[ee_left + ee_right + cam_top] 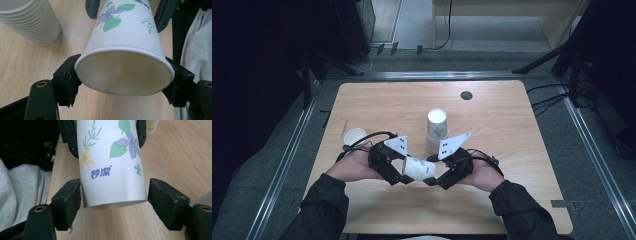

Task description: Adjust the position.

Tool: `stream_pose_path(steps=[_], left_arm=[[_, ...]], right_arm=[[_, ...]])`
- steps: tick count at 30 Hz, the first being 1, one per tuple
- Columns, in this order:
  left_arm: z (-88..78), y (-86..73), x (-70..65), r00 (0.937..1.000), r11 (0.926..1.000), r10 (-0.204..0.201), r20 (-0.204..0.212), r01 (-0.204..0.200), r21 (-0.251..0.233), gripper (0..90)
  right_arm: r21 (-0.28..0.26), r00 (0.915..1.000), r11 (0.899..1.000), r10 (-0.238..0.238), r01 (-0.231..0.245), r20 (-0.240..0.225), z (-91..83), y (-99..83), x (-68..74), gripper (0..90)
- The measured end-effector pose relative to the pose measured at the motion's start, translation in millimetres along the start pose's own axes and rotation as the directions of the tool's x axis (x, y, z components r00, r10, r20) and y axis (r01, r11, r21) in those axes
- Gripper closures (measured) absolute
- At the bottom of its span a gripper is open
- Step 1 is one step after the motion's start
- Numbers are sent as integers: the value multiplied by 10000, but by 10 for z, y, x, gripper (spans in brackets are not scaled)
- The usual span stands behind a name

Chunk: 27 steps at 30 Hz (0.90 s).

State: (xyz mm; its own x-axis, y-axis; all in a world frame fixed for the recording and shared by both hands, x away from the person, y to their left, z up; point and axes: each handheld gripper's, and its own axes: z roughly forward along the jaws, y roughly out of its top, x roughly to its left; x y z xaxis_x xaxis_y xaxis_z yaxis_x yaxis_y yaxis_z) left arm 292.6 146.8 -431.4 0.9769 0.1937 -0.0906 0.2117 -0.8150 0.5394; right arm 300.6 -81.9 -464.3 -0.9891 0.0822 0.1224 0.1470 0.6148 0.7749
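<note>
A white paper cup (pixel 419 169) printed with flowers and leaves lies level between my two grippers near the table's front edge. My left gripper (pixel 399 177) is shut on its open rim. In the left gripper view both pads press the rim of the cup (pixel 125 50) into an oval within that gripper (pixel 123 81). My right gripper (pixel 434 181) stands around the base end. In the right gripper view, one pad of that gripper (pixel 115 203) touches the cup (pixel 110 170) and the other stands a little off it.
A stack of paper cups (pixel 436 131) stands upside down just behind the grippers, also seen as a ribbed stack (pixel 30 20). A single cup (pixel 355 136) sits at the table's left. A dark round hole (pixel 466 95) marks the far side of the wooden table (pixel 512 150).
</note>
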Motion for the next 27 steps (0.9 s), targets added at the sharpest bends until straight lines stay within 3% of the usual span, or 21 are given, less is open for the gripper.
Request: stream_pose_path(steps=[7,15,19,27], left_arm=[[106,39,-37,9994,9974,310,-142,-300,661,261],[169,60,-43,9995,9961,320,-84,-312,828,258],[146,42,-37,9994,9978,335,-97,-329,573,238],[26,-26,19,9999,9978,-161,-42,158,-646,144]], right_arm=[[491,9996,9987,-150,162,-254,142,-10,17,298],[727,9990,9968,-318,339,-300,215,-4,28,340],[676,9989,9970,-356,375,-292,197,1,29,343],[-4,9995,9995,-323,323,-53,36,9,0,338]])
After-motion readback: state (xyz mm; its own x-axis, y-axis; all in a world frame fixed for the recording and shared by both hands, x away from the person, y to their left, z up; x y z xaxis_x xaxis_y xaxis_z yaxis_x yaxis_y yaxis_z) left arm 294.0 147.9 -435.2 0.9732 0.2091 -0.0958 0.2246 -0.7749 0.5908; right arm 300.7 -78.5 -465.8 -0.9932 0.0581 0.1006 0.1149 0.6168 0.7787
